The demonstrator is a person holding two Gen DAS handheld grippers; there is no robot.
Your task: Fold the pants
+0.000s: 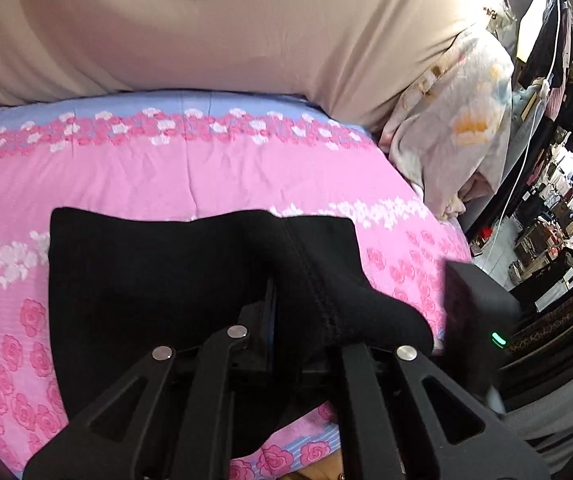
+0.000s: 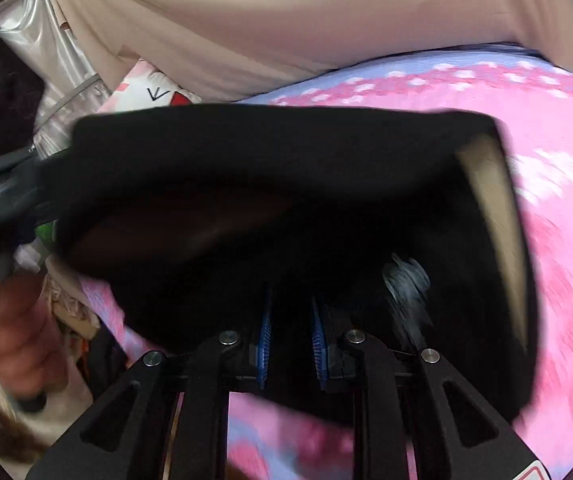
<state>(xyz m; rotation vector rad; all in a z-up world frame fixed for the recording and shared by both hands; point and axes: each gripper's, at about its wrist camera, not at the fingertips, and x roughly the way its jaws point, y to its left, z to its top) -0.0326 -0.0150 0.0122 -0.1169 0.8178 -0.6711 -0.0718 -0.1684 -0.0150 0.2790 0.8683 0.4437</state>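
Left gripper [image 1: 286, 320] fingers pinched on black pants [image 1: 166, 280], cloth draped over them, above pink floral bed sheet [image 1: 206, 172]. Right gripper [image 2: 291, 334] fingers narrowly parted, blue pads [image 2: 264, 332] bare, pants [image 2: 246, 184] lifted before them, blurred.

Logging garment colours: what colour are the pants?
Plain black pants, clearest in left wrist view.

A bed [image 1: 214, 168] spread with a pink, rose-printed sheet carries the black pants [image 1: 158, 280], which lie partly on it; a pale crumpled quilt [image 1: 454, 128] sits heaped at its right edge.
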